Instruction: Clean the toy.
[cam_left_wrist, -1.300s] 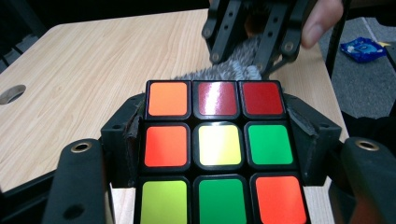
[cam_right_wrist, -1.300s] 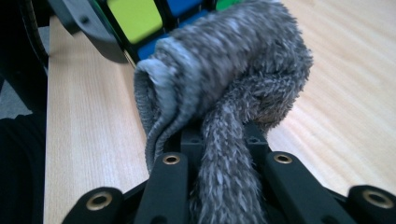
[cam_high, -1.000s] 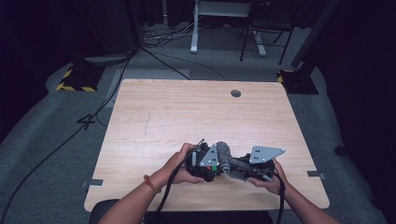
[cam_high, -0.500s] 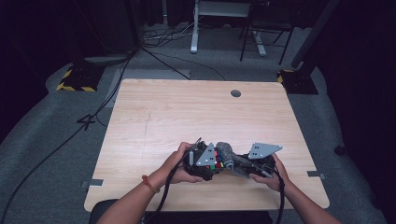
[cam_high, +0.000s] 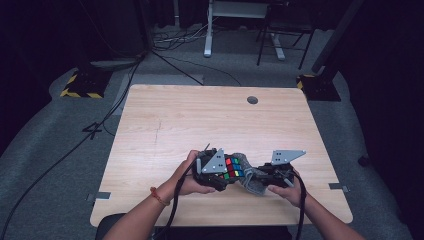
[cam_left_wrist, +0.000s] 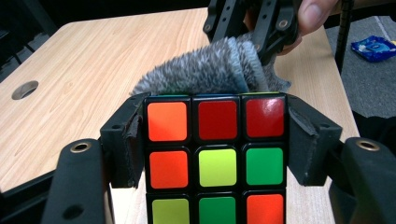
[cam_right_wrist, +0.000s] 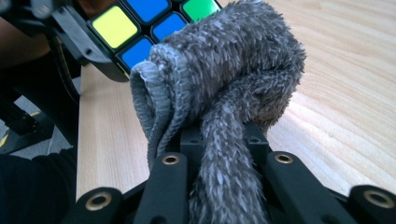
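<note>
Light wooden table (cam_high: 165, 130), round grommet hole (cam_high: 252, 100) near far edge.

The right gripper (cam_right_wrist: 223, 154) has its jaws clamped on a bunched grey cloth (cam_right_wrist: 224, 79) — pressed against the puzzle cube (cam_right_wrist: 140, 28) above the table (cam_right_wrist: 345, 93).

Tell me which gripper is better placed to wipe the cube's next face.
Right, most likely. The right gripper is shut on the grey cloth, which sits against the cube. The left gripper is clamped on the cube, so it can only hold or turn it.
</note>
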